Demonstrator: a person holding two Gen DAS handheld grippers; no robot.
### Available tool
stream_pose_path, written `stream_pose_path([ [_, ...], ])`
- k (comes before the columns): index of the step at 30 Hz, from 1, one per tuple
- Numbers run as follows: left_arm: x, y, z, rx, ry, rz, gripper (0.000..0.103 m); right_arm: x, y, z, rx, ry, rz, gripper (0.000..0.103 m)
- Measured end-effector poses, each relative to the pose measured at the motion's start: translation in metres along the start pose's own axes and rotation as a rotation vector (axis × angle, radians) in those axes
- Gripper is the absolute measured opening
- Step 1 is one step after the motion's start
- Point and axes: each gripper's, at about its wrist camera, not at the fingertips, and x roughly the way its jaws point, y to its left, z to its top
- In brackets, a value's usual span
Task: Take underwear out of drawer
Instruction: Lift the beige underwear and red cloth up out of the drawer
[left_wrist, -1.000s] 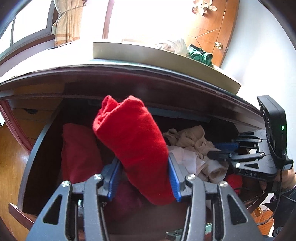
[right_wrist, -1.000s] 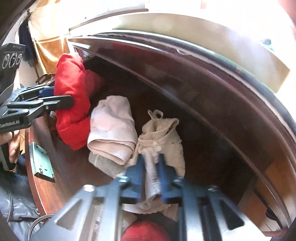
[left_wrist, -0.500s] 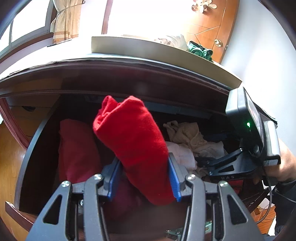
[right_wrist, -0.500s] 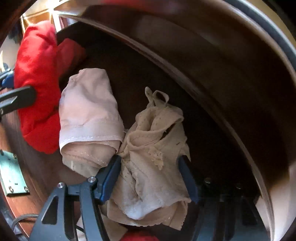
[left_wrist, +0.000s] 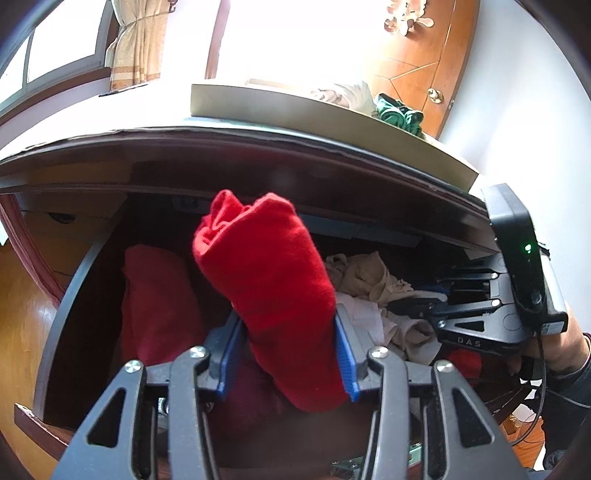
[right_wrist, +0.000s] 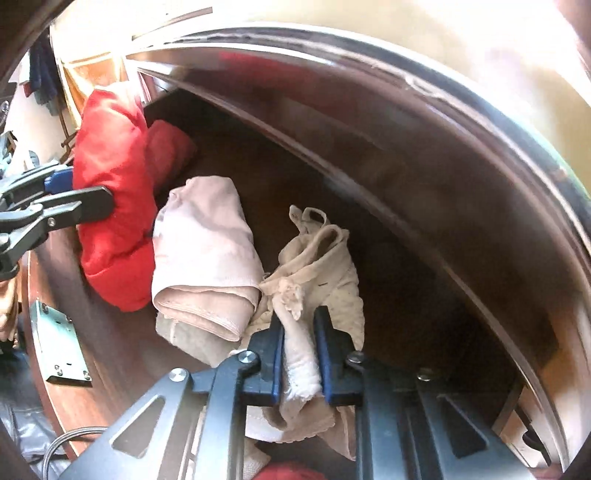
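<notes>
My left gripper is shut on a rolled red underwear and holds it above the open dark wooden drawer. It also shows at the left of the right wrist view. My right gripper is shut on a crumpled beige lace underwear inside the drawer, at its right side. The right gripper appears at the right of the left wrist view. A folded pale pink underwear lies beside the beige one, touching it.
A dark red folded garment lies at the drawer's left. The tabletop edge overhangs the drawer. A tray with green cloth sits on top. A metal bracket is on the drawer front.
My right gripper was open around the beige underwear half a second ago and has now shut on it. The left gripper holds the red roll still.
</notes>
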Motion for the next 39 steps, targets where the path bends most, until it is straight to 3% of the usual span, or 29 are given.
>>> stream_pose_path([
  [13,-0.011,0.001,0.001,0.004,-0.052,0.005,0.04,-0.076,-0.003,-0.018,-0.013,-0.184,-0.021,0.012],
  [23,-0.018,-0.002,0.0,0.027,-0.098,0.015,0.04,-0.139,0.0,-0.051,-0.047,-0.316,-0.015,0.011],
  [35,-0.031,-0.007,0.002,0.046,-0.145,0.022,0.04,-0.124,0.03,-0.052,-0.056,-0.387,0.026,0.011],
  [39,-0.031,-0.009,0.003,0.053,-0.142,0.02,0.04,-0.114,0.03,-0.051,-0.033,-0.325,0.042,0.011],
])
